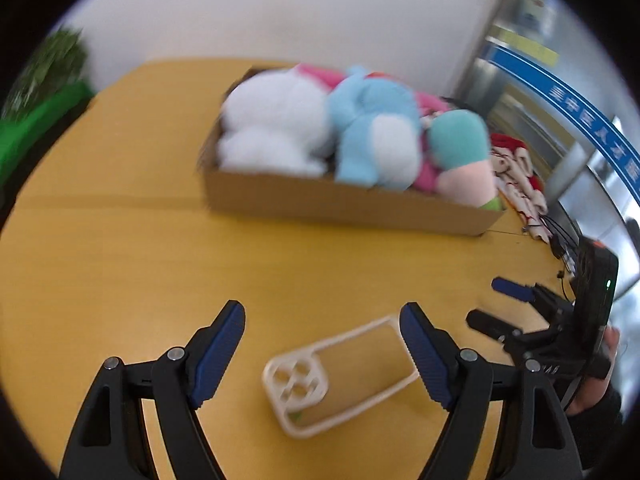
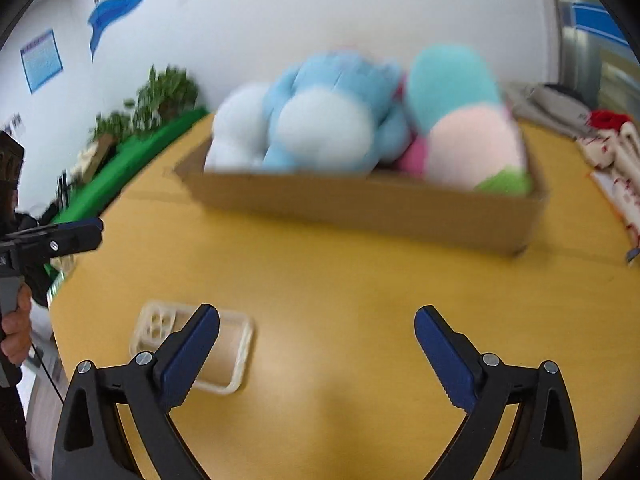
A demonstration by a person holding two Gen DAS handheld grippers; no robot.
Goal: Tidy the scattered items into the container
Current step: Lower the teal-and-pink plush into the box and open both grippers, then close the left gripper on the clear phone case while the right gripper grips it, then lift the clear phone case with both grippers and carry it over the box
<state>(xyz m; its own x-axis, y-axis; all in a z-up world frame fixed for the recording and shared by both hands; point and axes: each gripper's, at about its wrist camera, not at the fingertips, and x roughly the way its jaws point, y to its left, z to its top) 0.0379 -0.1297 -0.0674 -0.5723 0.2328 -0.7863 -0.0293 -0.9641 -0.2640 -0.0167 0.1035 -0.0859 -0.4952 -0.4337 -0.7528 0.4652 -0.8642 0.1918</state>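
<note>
Three plush toys — white (image 1: 272, 128), blue (image 1: 372, 132), teal-and-pink (image 1: 460, 156) — already piled in the cardboard box (image 1: 344, 204) at upper centre of the left wrist view; more pink plush wedged behind, too blurred to count

One item left out on the yellow table (image 1: 120, 240): clear phone case (image 1: 340, 376), lying flat at lower centre, camera cut-outs toward lower left, well apart from the box

Tidying judged nearly done, case alone visibly remaining; red-and-white cloth (image 1: 516, 176) beyond the box's right end, upper right, unclear whether part of the job

Left gripper (image 1: 322, 350) spread wide and empty, low over the table, blue pads either side of the case, right pad (image 1: 420, 356) overlapping its far corner in the frame; contact not clear

Right gripper (image 2: 316, 354) likewise agape, nothing held, aimed at the box over bare tabletop; case at lower left of its view, partly behind the left pad (image 2: 188, 356)

Seen from the left wrist view at the right edge, right gripper near table level, just beside the left one

Green planter (image 2: 132, 168) along the table's far left edge
</note>
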